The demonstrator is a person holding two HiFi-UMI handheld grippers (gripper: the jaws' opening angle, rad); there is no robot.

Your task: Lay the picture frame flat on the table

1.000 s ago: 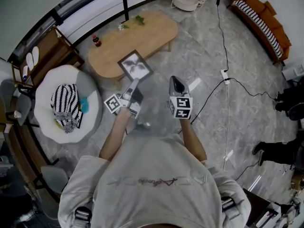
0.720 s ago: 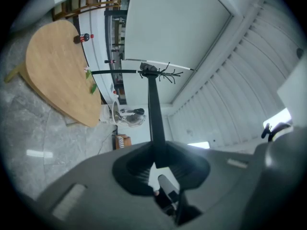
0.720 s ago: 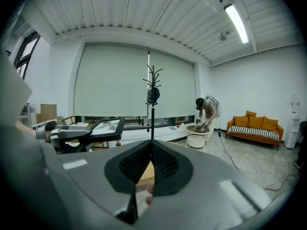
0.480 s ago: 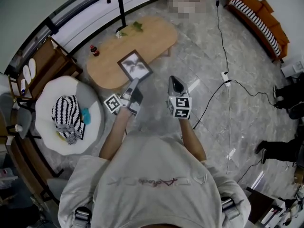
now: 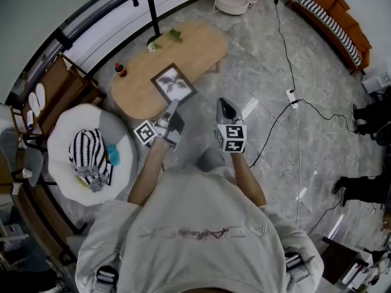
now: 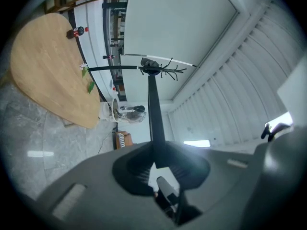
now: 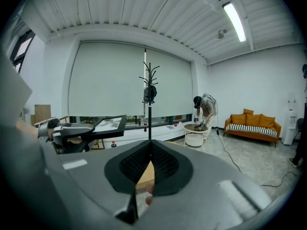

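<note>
While the left gripper (image 5: pixel 170 108) pinches the picture frame (image 5: pixel 174 84) by its near edge, the frame is up in the air and covers part of the table (image 5: pixel 201 41). The left gripper view shows only its thin dark edge. The right gripper (image 5: pixel 224 104) is closed on nothing.

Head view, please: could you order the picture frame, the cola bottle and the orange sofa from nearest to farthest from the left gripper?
1. picture frame: gripped by the left gripper, just ahead of it.
2. cola bottle: on the wooden table, at its left end.
3. orange sofa: far upper right, against the wall.
</note>
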